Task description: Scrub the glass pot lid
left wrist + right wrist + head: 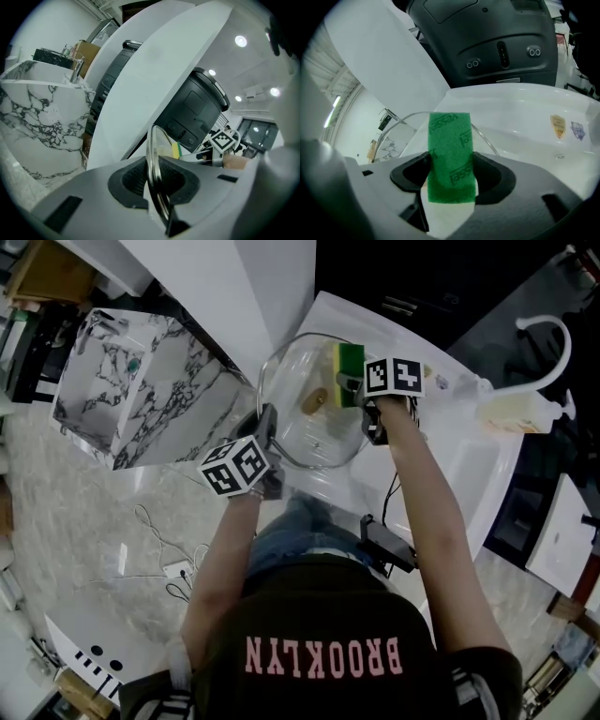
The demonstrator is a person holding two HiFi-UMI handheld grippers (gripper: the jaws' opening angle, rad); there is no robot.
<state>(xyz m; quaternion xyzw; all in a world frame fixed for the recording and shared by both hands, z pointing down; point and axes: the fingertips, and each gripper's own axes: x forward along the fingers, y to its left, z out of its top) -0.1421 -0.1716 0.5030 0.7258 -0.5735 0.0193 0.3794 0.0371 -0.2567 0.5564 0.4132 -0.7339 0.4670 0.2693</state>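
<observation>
Lid [309, 423]: clear glass, metal rim, brown knob [316, 400] at centre. Held up, tilted, above edge of white table [469, 465]. Left tool [157, 187] clamped on lid's near rim. Right tool [450, 176] grips sponge [450, 154], green face, yellow body. Sponge at lid's right edge. Marble block [141, 390] at left. Pale stone floor [66, 521] with thin cable [159, 540]. Curved white tap [558, 334] far right. Ceiling spotlights in left gripper view.

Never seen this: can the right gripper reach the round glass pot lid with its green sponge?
Probably yes: the left gripper clamps the round glass pot lid by its rim, its face open, and the right gripper holds the green scouring sponge at the glass.
</observation>
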